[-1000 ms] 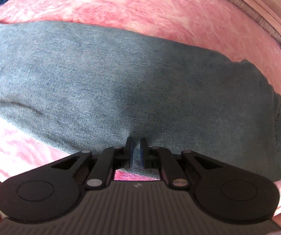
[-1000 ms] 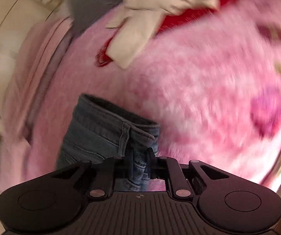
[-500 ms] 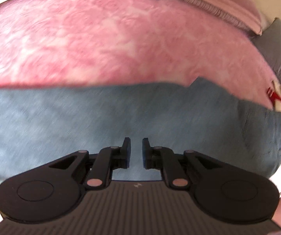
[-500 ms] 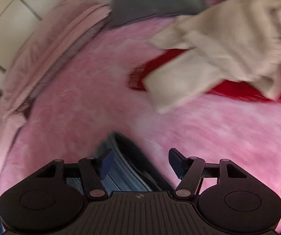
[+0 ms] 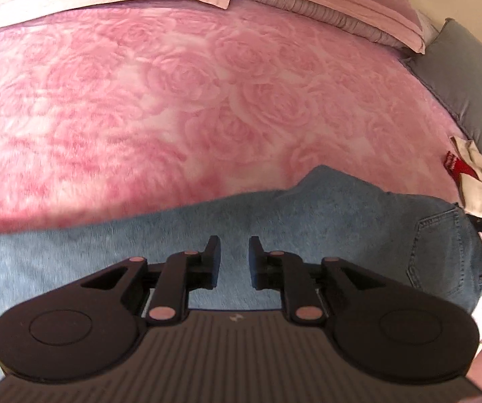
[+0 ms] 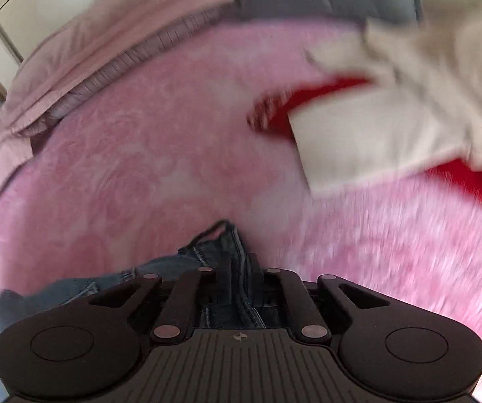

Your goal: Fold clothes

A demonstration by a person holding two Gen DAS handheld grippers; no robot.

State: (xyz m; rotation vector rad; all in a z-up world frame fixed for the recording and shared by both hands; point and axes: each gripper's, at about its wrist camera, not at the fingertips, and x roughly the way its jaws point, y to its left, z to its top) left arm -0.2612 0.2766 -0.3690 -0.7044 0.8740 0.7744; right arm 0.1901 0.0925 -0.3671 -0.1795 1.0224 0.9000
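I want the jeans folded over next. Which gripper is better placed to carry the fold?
Right, probably. The right gripper has just closed its jaws on the jeans at the waistband. The left gripper has been opening and hangs over the denim with nothing between its jaws.

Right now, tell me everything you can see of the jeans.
The jeans are faded blue denim, lying stretched across the pink rose-patterned blanket, a stitched back pocket showing near one end. The right gripper pinches a bunched, seamed edge; the left gripper, slightly open, hovers over the flat middle.
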